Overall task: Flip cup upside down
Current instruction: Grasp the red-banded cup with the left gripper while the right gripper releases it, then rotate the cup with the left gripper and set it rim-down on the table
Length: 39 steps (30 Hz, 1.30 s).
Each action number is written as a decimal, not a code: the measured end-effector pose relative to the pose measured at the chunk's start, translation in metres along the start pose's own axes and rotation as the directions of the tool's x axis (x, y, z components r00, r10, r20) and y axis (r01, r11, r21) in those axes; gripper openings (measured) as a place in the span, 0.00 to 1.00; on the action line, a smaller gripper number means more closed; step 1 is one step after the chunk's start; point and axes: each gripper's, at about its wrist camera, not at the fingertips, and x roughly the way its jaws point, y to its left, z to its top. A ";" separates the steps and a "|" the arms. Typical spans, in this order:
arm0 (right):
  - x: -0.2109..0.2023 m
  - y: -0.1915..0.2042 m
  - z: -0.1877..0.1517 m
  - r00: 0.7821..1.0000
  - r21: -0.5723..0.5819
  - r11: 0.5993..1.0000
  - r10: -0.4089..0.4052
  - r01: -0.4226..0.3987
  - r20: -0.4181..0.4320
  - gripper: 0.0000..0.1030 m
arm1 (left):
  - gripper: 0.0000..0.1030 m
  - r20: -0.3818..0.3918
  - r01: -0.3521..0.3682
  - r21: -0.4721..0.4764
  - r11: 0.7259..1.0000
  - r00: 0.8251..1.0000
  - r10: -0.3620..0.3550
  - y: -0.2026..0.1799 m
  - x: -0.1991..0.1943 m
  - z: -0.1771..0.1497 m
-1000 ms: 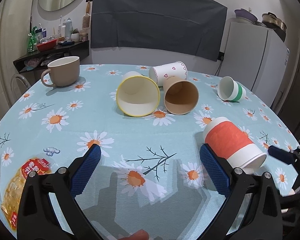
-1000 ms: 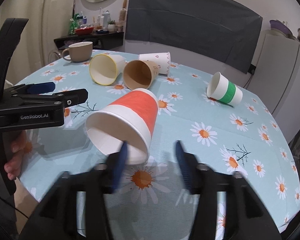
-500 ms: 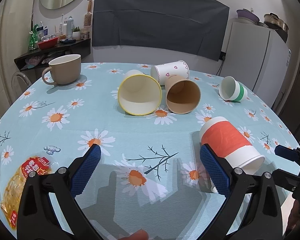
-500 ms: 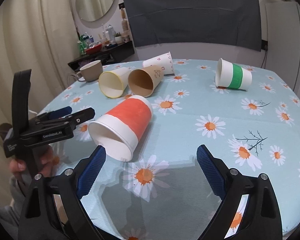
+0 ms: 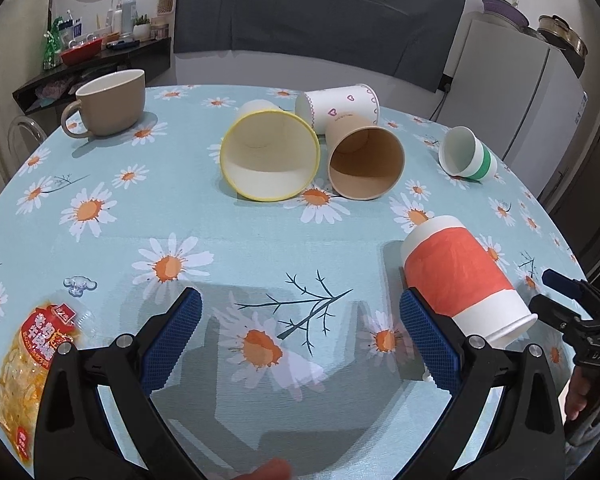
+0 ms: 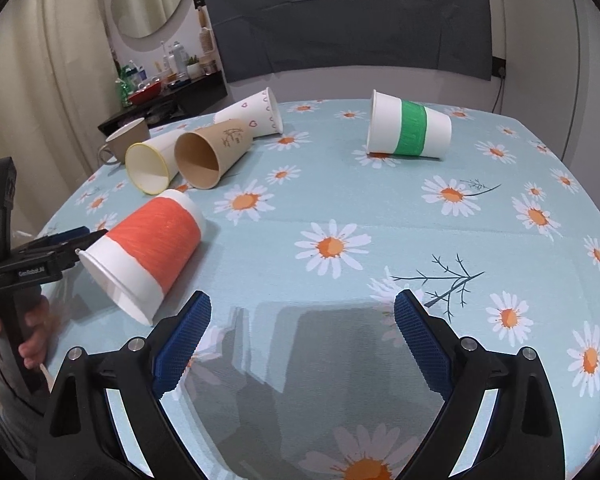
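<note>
Several paper cups lie on their sides on the daisy tablecloth. The orange-banded cup (image 5: 462,276) lies nearest, mouth toward me, just right of my left gripper (image 5: 300,334), which is open and empty. In the right wrist view this cup (image 6: 146,250) lies left of my open, empty right gripper (image 6: 302,338). The yellow-rimmed cup (image 5: 270,156), brown cup (image 5: 364,160), heart-print cup (image 5: 340,106) and green-banded cup (image 5: 466,158) lie farther back. The green-banded cup (image 6: 410,126) is ahead of the right gripper.
A beige mug (image 5: 110,104) stands upright at the far left of the table. A snack packet (image 5: 32,360) lies at the near left edge. A cluttered shelf (image 5: 96,52) and a white fridge (image 5: 512,96) stand behind the table (image 5: 260,232).
The right gripper let go of the orange-banded cup, opened wide, pulled back and swung right. The cup now lies on the table. The left gripper barely moved.
</note>
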 end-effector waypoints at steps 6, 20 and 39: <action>0.012 -0.001 0.004 0.999 -0.068 0.997 -0.042 0.040 -0.027 0.86 | 0.94 -0.030 0.006 -0.052 0.999 1.000 -0.008 -0.008 -0.017 0.027; 0.027 -0.007 0.014 0.998 -0.074 0.997 0.012 -0.016 -0.058 0.86 | 0.94 -0.406 0.031 -0.010 0.999 0.913 -0.033 -0.062 0.039 0.073; 0.017 -0.014 0.011 0.993 -0.038 0.993 0.115 -0.116 -0.015 0.86 | 0.56 -0.694 -0.022 -0.023 0.999 0.720 0.000 -0.088 0.100 0.084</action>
